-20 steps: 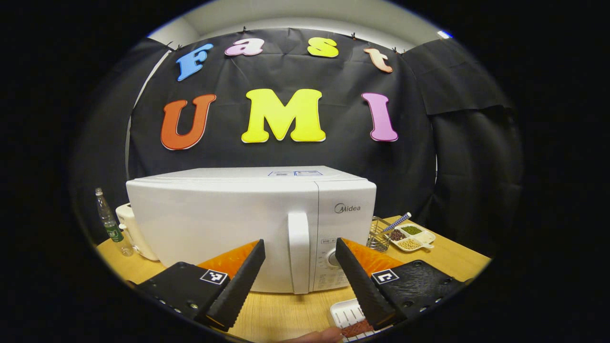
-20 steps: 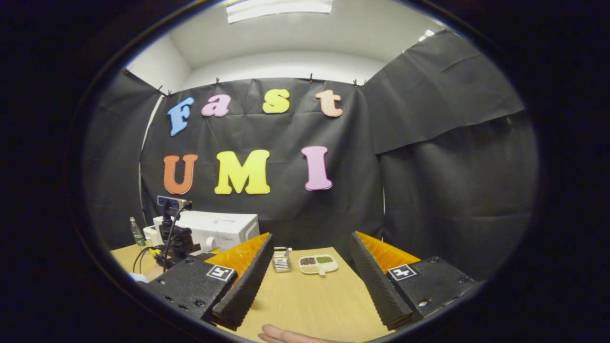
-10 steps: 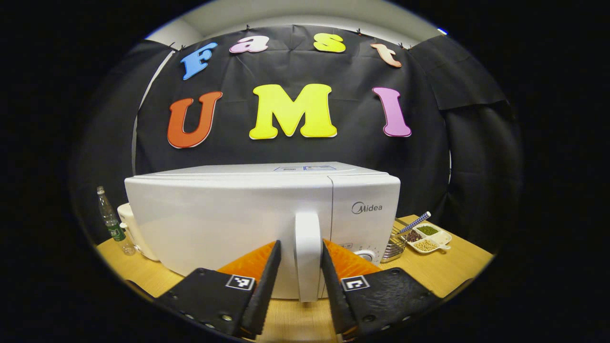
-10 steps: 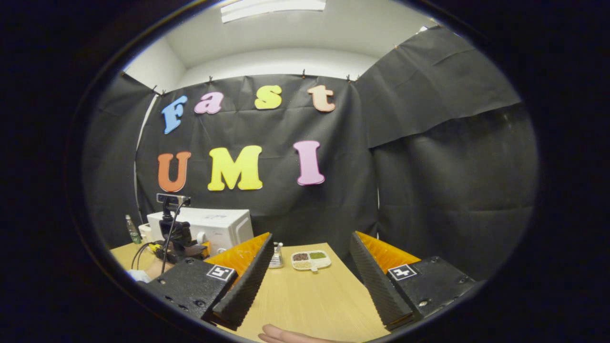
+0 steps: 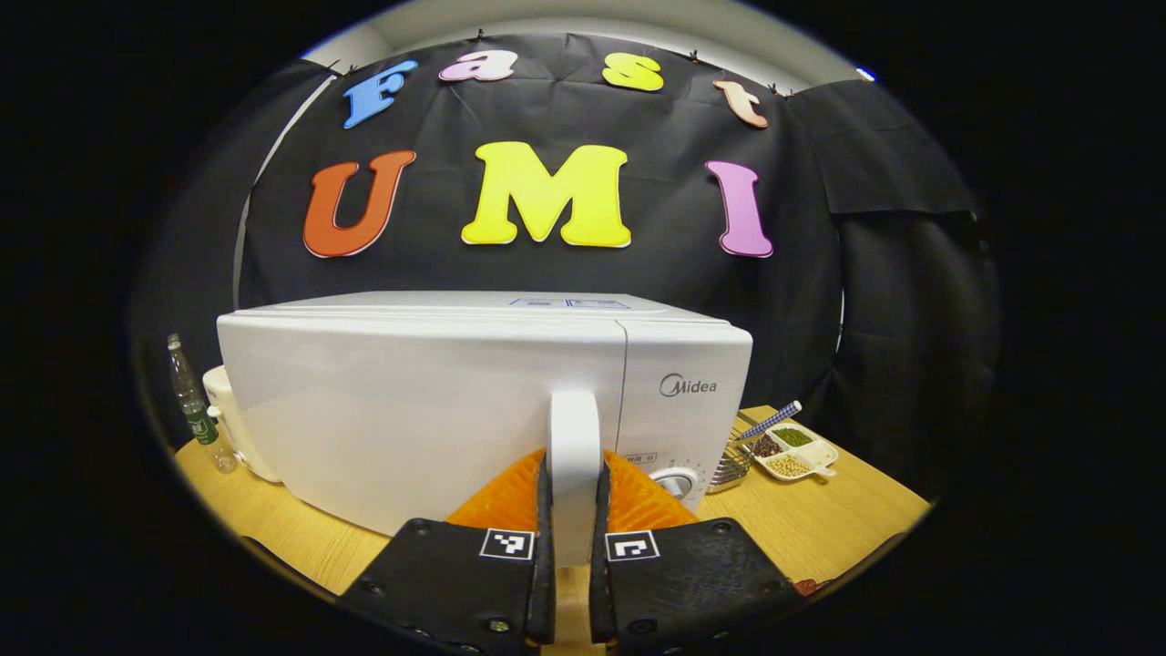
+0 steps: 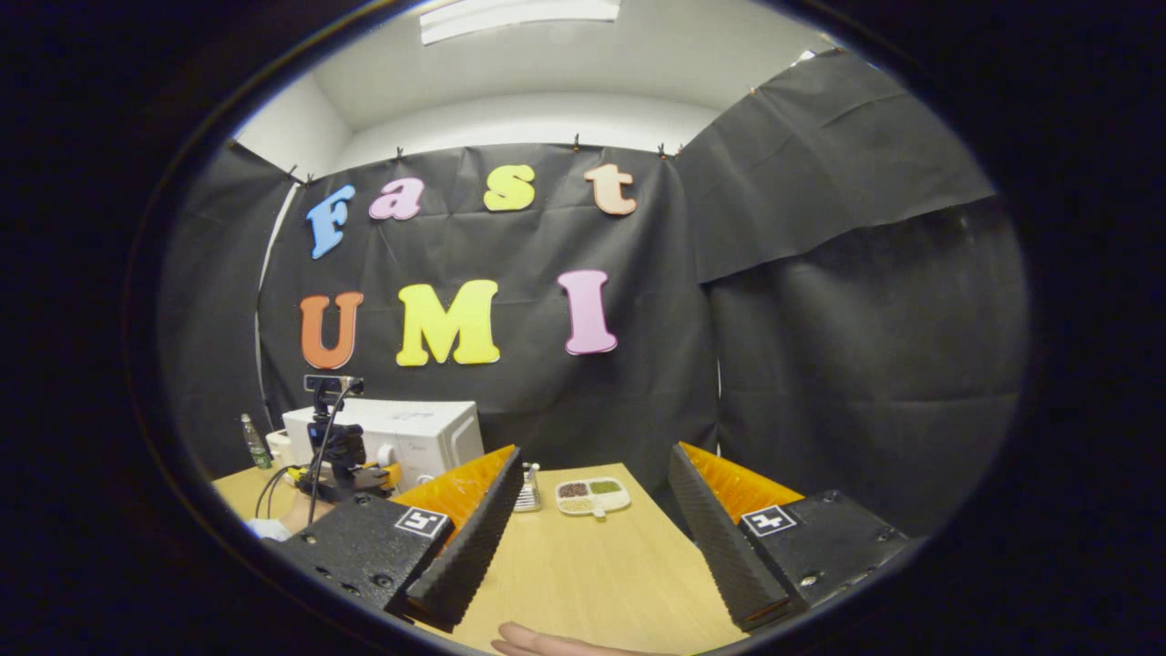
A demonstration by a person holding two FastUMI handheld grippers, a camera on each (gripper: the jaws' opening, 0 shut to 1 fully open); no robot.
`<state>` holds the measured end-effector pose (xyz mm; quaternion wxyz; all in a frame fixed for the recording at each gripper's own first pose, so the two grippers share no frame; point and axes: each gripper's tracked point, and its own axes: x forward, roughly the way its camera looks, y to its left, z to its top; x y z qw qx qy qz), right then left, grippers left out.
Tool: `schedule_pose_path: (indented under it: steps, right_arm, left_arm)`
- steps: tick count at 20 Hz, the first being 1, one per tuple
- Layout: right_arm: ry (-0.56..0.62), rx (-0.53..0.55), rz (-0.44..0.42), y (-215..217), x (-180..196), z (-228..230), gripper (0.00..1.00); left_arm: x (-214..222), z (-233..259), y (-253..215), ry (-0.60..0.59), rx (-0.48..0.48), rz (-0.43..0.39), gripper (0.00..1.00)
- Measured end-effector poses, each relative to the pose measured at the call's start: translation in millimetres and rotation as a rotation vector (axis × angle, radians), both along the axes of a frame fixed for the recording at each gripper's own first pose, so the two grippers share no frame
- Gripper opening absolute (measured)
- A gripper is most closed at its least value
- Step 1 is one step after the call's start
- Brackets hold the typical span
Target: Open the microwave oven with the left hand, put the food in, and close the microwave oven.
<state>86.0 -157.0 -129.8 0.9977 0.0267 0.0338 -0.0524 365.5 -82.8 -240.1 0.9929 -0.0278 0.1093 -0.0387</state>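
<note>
While door is not yet swung out, left gripper (image 5: 571, 583) is seen clamped on microwave handle (image 5: 575, 456), both fingers pressed flat to its sides. Handle's long axis is upright, straight ahead between fingers, just left of control panel (image 5: 679, 428). Microwave (image 5: 437, 410) is set on table (image 5: 820, 519), door judged shut. Right gripper (image 6: 588, 547) is held wide open, nothing gripped, well apart to right of microwave; left is plainly nearer. Pull toward holder is called for next.
</note>
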Motion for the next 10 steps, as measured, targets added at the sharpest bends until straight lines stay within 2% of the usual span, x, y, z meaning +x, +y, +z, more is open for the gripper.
schedule_pose_path:
  steps: [2, 4, 5, 6, 7, 8, 9, 10]
  right_arm:
    - [-0.007, -0.009, 0.003, 1, -5, 4, 1.00]
    - [-0.010, -0.019, 0.003, 1, -7, 5, 1.00]
    - [-0.007, -0.023, 0.003, 0, -8, 6, 0.93]
    - [-0.007, -0.027, 0.006, 1, -10, 6, 1.00]
    - [-0.008, -0.029, 0.008, 1, -12, 8, 0.93]
    - [-0.009, -0.028, 0.007, 1, -13, 8, 0.93]
    - [-0.009, -0.027, 0.005, 1, -14, 10, 1.00]
    - [-0.009, -0.025, 0.008, 3, -15, 11, 0.93]
  left_arm:
    - [-1, 2, 1, 0.000, 0.014, -0.007, 0.15]
    - [-1, -1, 2, 0.006, 0.016, -0.010, 0.03]
    - [-2, -1, 1, 0.012, 0.008, -0.011, 0.03]
    - [-4, -2, 1, 0.020, 0.005, -0.010, 0.03]
    - [-13, 1, 1, 0.013, 0.003, -0.003, 0.03]
    - [-19, 2, 3, 0.015, 0.014, -0.007, 0.02]
    - [-29, 1, 4, 0.009, 0.016, -0.022, 0.02]
    - [-37, 3, 6, -0.006, 0.005, -0.036, 0.02]
